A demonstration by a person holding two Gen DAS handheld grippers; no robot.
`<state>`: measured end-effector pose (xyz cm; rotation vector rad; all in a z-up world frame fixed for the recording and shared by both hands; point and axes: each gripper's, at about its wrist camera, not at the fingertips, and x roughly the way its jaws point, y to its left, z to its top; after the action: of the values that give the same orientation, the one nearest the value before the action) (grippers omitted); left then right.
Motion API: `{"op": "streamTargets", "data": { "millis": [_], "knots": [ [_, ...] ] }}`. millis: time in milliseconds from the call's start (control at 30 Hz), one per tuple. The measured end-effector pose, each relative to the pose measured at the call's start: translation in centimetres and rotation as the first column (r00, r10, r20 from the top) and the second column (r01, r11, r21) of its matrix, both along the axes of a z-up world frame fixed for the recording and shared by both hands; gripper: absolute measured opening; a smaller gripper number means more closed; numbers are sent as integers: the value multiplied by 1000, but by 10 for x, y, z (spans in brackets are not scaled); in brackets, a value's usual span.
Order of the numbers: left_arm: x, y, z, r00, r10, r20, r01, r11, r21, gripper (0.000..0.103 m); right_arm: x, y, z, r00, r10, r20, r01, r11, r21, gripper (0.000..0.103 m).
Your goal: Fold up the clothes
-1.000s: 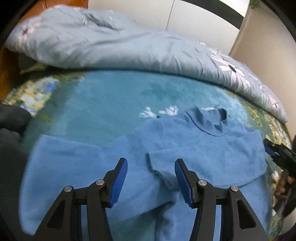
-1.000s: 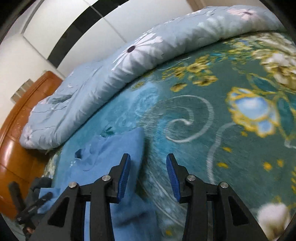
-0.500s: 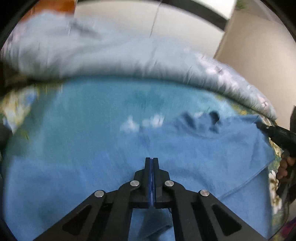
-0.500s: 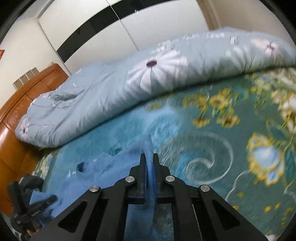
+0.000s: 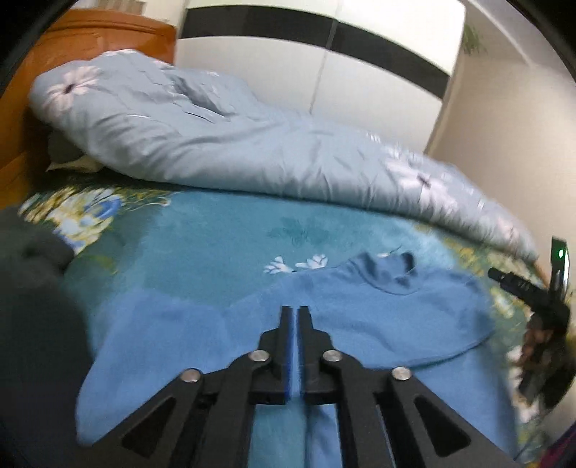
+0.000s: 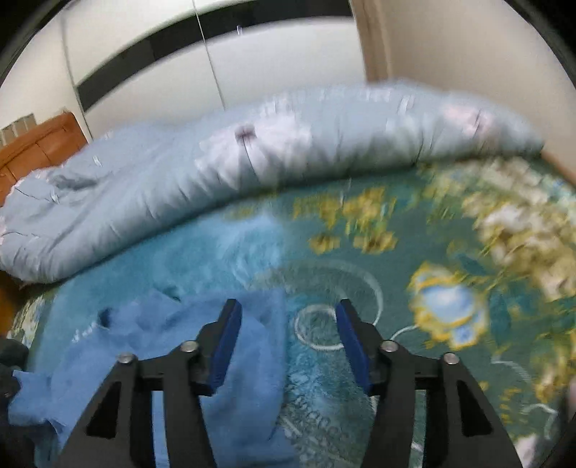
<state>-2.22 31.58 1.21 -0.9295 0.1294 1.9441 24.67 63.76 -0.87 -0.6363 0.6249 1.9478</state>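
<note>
the teal flowered bedspread (image 5: pixel 201 248) fills the middle and lower part of both views, with bare plush between the clothes and the rolled pale blue duvet (image 5: pixel 223 144) that crosses the upper half of each frame. in the right wrist view the right half of the bedspread (image 6: pixel 450 288) lies uncovered, though it is heavily blurred. a wooden headboard (image 5: pixel 100 43) sits in the upper left of the left wrist view, and a white wardrobe with a black band (image 5: pixel 324 32) runs along the top.

the blue sweater (image 5: pixel 360 309) lies spread across the lower half of the left wrist view, collar toward the duvet at centre right, one sleeve reaching to the lower left, its right edge folded over near the frame's right side. in the right wrist view the sweater (image 6: pixel 172 331) is bunched in the lower left, its right edge running down the centre of the frame.

the left gripper (image 5: pixel 295 316) points forward from the bottom centre, fingers clenched together with only a thin blue line of pad between them; whether cloth is pinched there cannot be told. the right gripper (image 6: pixel 288 320) has its fingers released and spread wide, the left finger (image 6: pixel 225 338) over the sweater's edge, the right finger (image 6: pixel 354 342) over bare bedspread. it also shows at the right edge of the left wrist view, blurred.
</note>
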Motion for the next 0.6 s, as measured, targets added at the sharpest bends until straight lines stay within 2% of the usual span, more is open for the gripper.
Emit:
{"op": "streamTargets", "data": {
  "millis": [33,67,133,233,300,400,467,600],
  "knots": [
    [0,-14,2,999,30,29,-30,999,19,59,-2,-14,9,1000,6,3,-6,999,34,70],
    [-1,-27,3,995,68,67,-70,997,34,77,-5,-30,14,999,35,-9,-34,998,49,71],
    [-5,-53,0,980,112,163,-125,989,76,77,-12,-62,21,993,109,-40,-106,993,57,73],
    [-18,-87,-14,936,144,321,-198,970,141,77,-20,-107,27,971,225,-80,-222,974,51,73],
    [-32,-103,-27,891,201,407,-283,947,152,77,-20,-132,31,960,263,-93,-258,964,62,73],
    [-51,-116,-44,820,237,521,-376,909,180,77,-23,-156,37,949,304,-86,-299,952,67,73],
    [-62,-120,-49,783,272,559,-429,887,170,77,-25,-163,46,949,307,-75,-302,950,74,73],
    [-76,-118,-52,741,345,575,-508,849,144,73,-34,-161,66,957,274,-95,-267,960,84,73]
  ]
}}
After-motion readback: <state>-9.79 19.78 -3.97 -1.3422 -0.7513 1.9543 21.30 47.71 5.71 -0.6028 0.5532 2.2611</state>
